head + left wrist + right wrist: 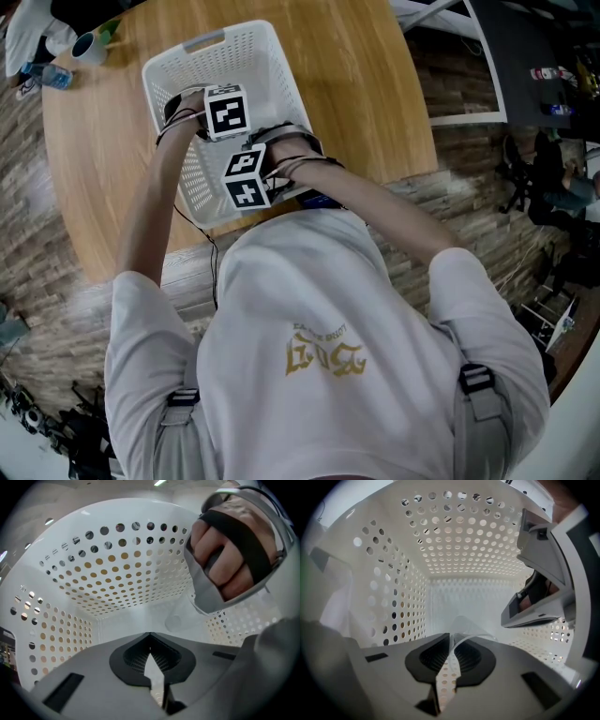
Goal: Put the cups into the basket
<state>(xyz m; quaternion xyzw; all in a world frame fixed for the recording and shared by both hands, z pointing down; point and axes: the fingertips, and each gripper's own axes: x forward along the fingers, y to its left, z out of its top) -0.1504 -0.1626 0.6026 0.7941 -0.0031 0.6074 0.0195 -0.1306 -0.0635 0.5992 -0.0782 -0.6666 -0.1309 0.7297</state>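
A white perforated basket [272, 56] stands on the round wooden table [375, 103]. Both grippers reach down inside it; in the head view only their marker cubes show, the left one [226, 111] above the right one [246, 178]. My right gripper [451, 638] is shut on the rim of a thin clear plastic cup [465, 626], which curls up from between the jaws toward the basket's far wall [464, 550]. My left gripper [150, 638] has its jaws closed tip to tip, and I see nothing between them. The person's right hand [234, 550] is close at its upper right.
At the table's far left edge stand a small blue-and-white cup [89, 45] and a bottle [52, 75]. A white frame [469, 56] and dark equipment [553, 187] stand on the floor to the right. The basket walls [61, 634] enclose both grippers closely.
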